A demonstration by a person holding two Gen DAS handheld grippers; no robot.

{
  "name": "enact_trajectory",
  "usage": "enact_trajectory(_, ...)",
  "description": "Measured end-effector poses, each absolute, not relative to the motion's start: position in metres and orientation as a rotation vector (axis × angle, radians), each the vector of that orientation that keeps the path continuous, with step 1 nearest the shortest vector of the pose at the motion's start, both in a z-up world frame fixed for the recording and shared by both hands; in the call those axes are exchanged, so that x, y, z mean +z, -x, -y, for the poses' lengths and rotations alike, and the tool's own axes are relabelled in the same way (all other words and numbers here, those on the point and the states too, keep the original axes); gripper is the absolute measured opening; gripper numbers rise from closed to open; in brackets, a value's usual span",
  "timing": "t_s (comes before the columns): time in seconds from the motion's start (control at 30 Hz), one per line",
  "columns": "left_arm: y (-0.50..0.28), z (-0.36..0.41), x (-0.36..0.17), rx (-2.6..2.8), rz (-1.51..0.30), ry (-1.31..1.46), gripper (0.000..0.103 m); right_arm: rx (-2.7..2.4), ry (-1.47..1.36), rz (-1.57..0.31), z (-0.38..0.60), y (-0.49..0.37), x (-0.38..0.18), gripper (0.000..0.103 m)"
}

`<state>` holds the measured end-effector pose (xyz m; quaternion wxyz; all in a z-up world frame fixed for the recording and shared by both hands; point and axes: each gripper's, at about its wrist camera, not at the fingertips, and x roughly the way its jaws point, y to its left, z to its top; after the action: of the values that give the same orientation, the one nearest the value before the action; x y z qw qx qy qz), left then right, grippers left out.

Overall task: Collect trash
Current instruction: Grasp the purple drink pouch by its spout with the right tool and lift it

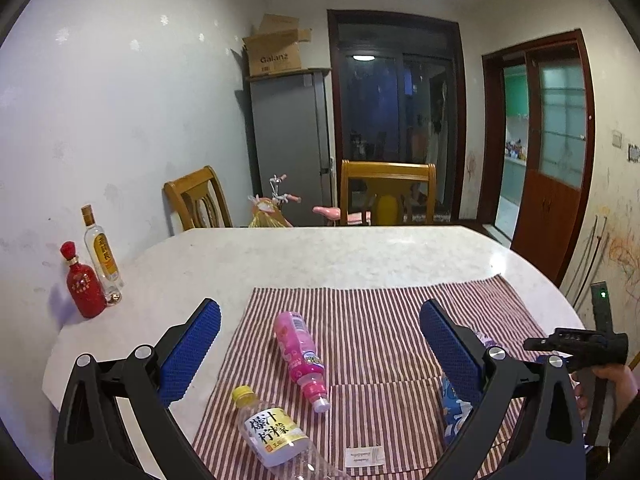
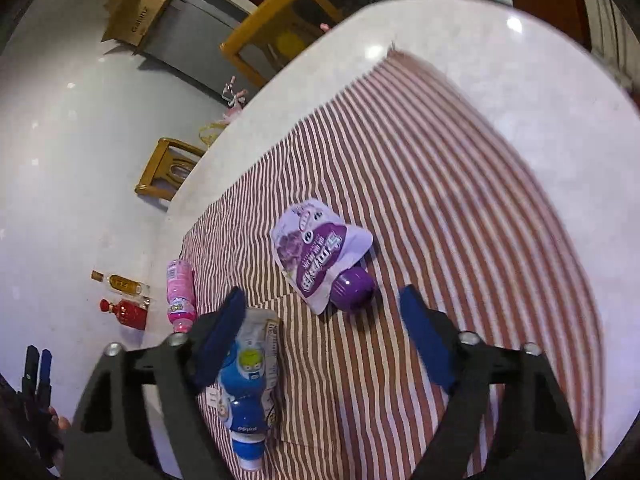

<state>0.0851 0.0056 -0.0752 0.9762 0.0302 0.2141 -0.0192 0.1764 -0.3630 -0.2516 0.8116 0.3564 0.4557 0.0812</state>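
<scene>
On a red-striped cloth [image 1: 380, 320] lie a pink bottle [image 1: 302, 358], a clear lemon-drink bottle with a yellow cap [image 1: 272, 428], a blue pouch [image 2: 248, 384] and a purple pouch with a round purple cap [image 2: 320, 256]. My left gripper [image 1: 320, 320] is open above the pink bottle and holds nothing. My right gripper [image 2: 322, 300] is open just above the purple pouch's cap; its left finger [image 2: 224, 332] overlaps the blue pouch. The blue pouch [image 1: 454, 408] shows partly behind my left gripper's right finger.
A red bottle [image 1: 82, 286] and a clear liquor bottle [image 1: 100, 254] stand at the table's left edge by the wall. Two wooden chairs [image 1: 386, 192] stand behind the marble table [image 1: 320, 252]. A small white card [image 1: 364, 456] lies on the cloth.
</scene>
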Motion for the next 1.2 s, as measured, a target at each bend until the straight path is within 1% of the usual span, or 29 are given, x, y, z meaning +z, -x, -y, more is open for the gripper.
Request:
enact_trajectory(0.03, -0.088, -0.003, -0.077, -0.043, -0.439, -0.066, 0.097, 0.178, -0.777, -0.982, 0.362, -0.179, -0.256, 0.07)
enact_trajectory(0.13, -0.097, 0.002, -0.084, -0.054, -0.462, -0.08, 0.097, 0.174, -0.746, -1.016, 0.356, -0.19, -0.264, 0.07)
enact_trajectory(0.37, -0.111, 0.003, -0.093, -0.046, -0.494, -0.079, 0.097, 0.195, -0.514, -1.069, 0.316, -0.215, -0.26, 0.069)
enact_trajectory(0.43, -0.115, 0.003, -0.095, -0.042, -0.502, -0.082, 0.097, 0.225, -0.549, -1.085, 0.311, -0.22, -0.263, 0.069)
enact_trajectory(0.6, -0.12, -0.002, -0.099, -0.031, -0.514, -0.079, 0.097, 0.318, -0.81, -1.086, 0.312, -0.232, -0.281, 0.069)
enact_trajectory(0.7, -0.122, -0.006, -0.102, -0.023, -0.523, -0.072, 0.097, 0.321, -0.844, -1.081, 0.309, -0.243, -0.283, 0.07)
enact_trajectory(0.77, -0.123, -0.008, -0.104, -0.019, -0.53, -0.068, 0.097, 0.314, -0.817, -1.083, 0.303, -0.249, -0.28, 0.069)
enact_trajectory(0.8, -0.124, -0.009, -0.104, -0.019, -0.533, -0.067, 0.097, 0.311, -0.788, -1.086, 0.297, -0.252, -0.279, 0.064)
enact_trajectory(0.83, -0.124, -0.01, -0.105, -0.018, -0.535, -0.066, 0.097, 0.311, -0.758, -1.092, 0.291, -0.254, -0.277, 0.055)
enact_trajectory(0.87, -0.125, -0.011, -0.105, -0.017, -0.538, -0.065, 0.097, 0.314, -0.74, -1.095, 0.292, -0.253, -0.276, 0.05)
enact_trajectory(0.9, -0.125, -0.012, -0.105, -0.017, -0.539, -0.064, 0.097, 0.327, -0.73, -1.107, 0.285, -0.255, -0.277, 0.043)
enact_trajectory(0.93, -0.126, -0.014, -0.105, -0.015, -0.54, -0.062, 0.097, 0.328, -0.724, -1.113, 0.286, -0.253, -0.278, 0.03)
enact_trajectory(0.97, -0.126, -0.016, -0.105, -0.009, -0.539, -0.06, 0.097, 0.325, -0.713, -1.118, 0.281, -0.254, -0.279, 0.025)
enact_trajectory(1.07, -0.126, -0.023, -0.106, 0.017, -0.536, -0.058, 0.097, 0.351, -0.713, -1.123, 0.273, -0.257, -0.281, 0.024)
enact_trajectory(1.13, -0.127, -0.029, -0.107, 0.035, -0.538, -0.055, 0.097, 0.364, -0.711, -1.111, 0.273, -0.256, -0.278, 0.016)
enact_trajectory(1.2, -0.129, -0.037, -0.108, 0.062, -0.542, -0.051, 0.097, 0.356, -0.697, -1.089, 0.272, -0.255, -0.269, 0.013)
